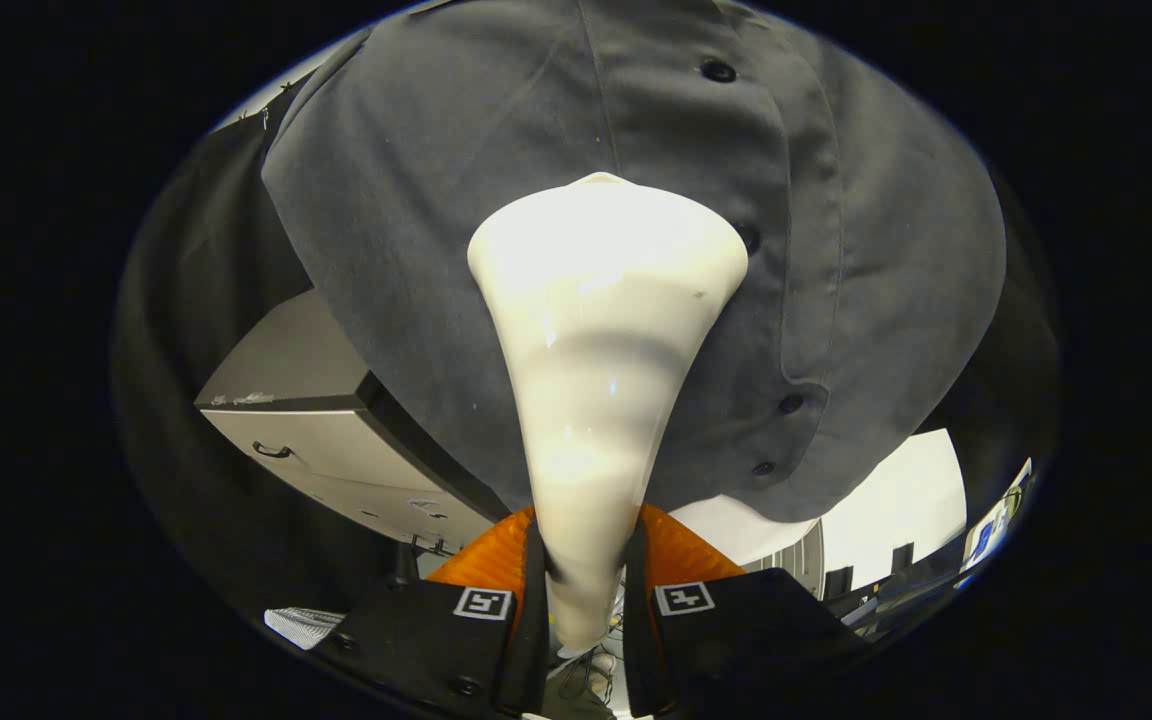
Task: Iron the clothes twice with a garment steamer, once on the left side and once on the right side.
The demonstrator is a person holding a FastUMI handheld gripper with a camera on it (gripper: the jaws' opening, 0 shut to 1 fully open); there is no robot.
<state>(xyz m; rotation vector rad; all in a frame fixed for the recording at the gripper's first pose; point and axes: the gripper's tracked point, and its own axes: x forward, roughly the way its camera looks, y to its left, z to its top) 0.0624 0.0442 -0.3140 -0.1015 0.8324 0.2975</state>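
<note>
The gripper (584, 575) was clamped on the narrow handle of the white garment steamer (604, 330), both orange fingers (484, 560) pressing its sides, probably so the wide head stayed steady against the cloth. The head pointed forward onto the hanging grey shirt (436, 220), just left of its button row, near the middle height.
</note>
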